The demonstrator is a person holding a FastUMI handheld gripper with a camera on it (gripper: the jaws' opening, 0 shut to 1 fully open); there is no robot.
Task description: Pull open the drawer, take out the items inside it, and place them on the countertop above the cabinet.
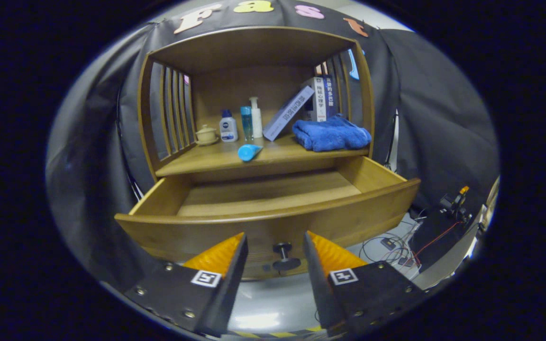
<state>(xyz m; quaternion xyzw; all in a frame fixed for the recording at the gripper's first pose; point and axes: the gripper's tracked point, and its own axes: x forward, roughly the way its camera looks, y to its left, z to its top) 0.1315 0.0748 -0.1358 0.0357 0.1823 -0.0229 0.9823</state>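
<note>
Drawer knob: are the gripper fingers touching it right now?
Apart. The gripper view shows the gripper open, with the drawer knob between the fingers and clear gaps on both sides.

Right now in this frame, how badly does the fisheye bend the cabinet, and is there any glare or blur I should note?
Gripper view: the drawer front bows into a curve and the cabinet's posts lean inward; the open tongs flank the drawer knob in focus; a bright glare patch sits on the floor below; the shelf bottles look slightly soft.

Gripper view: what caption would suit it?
Open fingers flank the knob of a pulled-out drawer, apparently empty.
</note>
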